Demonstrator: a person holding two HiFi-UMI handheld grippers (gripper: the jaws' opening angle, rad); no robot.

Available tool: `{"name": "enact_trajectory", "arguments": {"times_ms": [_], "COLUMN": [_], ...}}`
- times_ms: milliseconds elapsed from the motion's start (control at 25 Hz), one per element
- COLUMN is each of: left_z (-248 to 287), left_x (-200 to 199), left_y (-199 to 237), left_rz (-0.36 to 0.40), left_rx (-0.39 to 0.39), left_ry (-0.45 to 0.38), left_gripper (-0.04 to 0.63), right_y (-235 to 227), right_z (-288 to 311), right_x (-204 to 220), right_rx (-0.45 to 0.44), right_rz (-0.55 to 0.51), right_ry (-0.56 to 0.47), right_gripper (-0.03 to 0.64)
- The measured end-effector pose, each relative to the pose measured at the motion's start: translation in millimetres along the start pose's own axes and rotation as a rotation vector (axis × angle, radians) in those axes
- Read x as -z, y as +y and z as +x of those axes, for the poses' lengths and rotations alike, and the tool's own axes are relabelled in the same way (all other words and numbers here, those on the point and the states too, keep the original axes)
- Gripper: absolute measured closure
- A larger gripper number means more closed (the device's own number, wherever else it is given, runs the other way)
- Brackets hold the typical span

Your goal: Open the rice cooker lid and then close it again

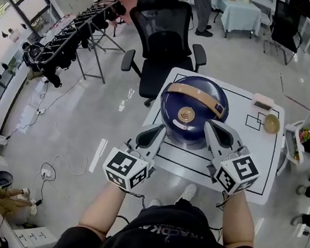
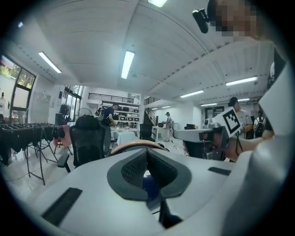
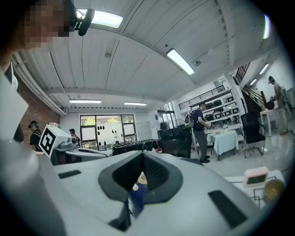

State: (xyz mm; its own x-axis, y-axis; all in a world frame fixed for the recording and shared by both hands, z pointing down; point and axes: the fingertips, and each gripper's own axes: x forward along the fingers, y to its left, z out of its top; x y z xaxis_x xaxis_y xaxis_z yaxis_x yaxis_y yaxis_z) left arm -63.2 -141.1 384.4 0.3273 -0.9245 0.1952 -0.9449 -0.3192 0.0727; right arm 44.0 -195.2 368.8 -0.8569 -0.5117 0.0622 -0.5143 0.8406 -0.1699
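The dark blue rice cooker (image 1: 184,136) is sitting mid-table on the white table (image 1: 261,166), lid (image 1: 173,109) looking fully down with the tan handle (image 1: 194,94) lying across the top. The left gripper (image 1: 155,131) is hanging just off the cooker's near-left side and the right gripper (image 1: 211,127) is doing the same on the near-right, both pointing at it. Can't tell if either is actually touching it. Both sets of jaws are pressing together with nothing pinched between them. Off to the right, a small pink timer-looking thing (image 1: 263,101) and a yellowish bowl (image 1: 272,124) are sitting on the table, and a black office chair (image 1: 168,33) is standing behind it.
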Motion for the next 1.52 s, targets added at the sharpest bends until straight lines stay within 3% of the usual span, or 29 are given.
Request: {"name": "enact_trajectory", "arguments": {"times_ms": [480, 800, 1520], "left_z": [-85.6, -119.6, -120.5], "left_x": [19.3, 31.3, 37.7], "left_y": [-37.7, -72.8, -100.0], "left_rz": [0.075, 0.107, 0.085], "left_rx": [0.191, 0.295, 0.342], "left_ry": [0.005, 0.012, 0.001], "left_gripper": [0.592, 0.592, 0.592], "right_y": [92.9, 127.7, 132.5], "right_z": [-66.6, -124.8, -157.1], "right_x": [17.9, 29.0, 39.0], "right_rx": [0.195, 0.337, 0.396], "right_rz": [-0.009, -0.006, -0.019], "right_ry": [-0.009, -0.022, 0.007], "right_gripper": [0.615, 0.615, 0.615]}}
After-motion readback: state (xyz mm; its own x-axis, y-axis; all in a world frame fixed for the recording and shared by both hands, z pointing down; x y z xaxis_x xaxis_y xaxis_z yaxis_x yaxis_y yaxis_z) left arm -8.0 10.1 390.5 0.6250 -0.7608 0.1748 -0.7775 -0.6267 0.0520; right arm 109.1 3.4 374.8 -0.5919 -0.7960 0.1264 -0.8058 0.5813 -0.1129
